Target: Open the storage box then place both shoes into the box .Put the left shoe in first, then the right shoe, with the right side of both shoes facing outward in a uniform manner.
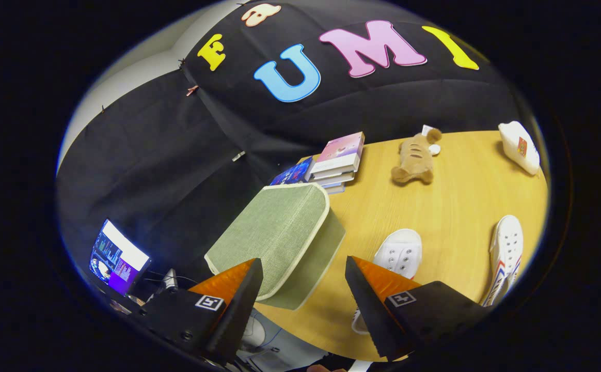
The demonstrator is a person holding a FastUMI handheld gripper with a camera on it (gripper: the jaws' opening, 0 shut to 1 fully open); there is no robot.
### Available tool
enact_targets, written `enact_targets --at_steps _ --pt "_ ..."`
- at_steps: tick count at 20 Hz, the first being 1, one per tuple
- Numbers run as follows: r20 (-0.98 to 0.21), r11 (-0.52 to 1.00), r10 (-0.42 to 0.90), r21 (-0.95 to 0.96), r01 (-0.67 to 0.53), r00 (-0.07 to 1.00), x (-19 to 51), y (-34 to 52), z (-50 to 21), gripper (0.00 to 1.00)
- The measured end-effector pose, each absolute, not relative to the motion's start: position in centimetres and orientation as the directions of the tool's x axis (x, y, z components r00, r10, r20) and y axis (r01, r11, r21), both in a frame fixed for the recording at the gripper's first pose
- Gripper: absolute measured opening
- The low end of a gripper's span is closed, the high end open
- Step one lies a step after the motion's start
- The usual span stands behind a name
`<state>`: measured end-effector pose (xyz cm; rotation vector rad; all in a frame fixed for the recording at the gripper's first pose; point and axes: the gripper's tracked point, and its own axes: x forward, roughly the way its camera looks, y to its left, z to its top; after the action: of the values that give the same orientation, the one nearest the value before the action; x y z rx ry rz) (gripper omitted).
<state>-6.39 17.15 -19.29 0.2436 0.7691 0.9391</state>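
While the tongs (303,289) are hanging apart and gripping nothing, the green fabric storage box (280,237) is sitting lidded on the wooden counter (435,206) just ahead, between them; one white shoe (398,253) is lying beside the right finger, the other shoe (507,256) farther right.

A wooden table (450,206) with a light grain finish stands against a black cloth wall (176,170). A pale wall (140,67) shows above the cloth. A lit monitor (118,257) sits low beside the table.
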Motion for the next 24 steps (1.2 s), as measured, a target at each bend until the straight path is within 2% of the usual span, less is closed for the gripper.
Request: enact_targets --at_steps 6,10,15,21,24 --pt "-0.448 0.455 0.879 0.691 -0.562 0.162 -9.7 21.0 -22.2 0.98" --pt "-0.432 0.417 0.897 0.749 -0.516 0.098 -11.0 23.1 -23.9 0.98" --pt "-0.395 0.372 0.918 0.841 -0.392 0.024 -11.9 25.0 -24.5 0.98" --pt "-0.365 0.344 0.931 0.888 -0.304 -0.015 -12.1 26.0 -24.5 0.98" --pt "-0.366 0.361 0.930 0.895 -0.260 0.030 -10.8 26.2 -25.0 0.98"
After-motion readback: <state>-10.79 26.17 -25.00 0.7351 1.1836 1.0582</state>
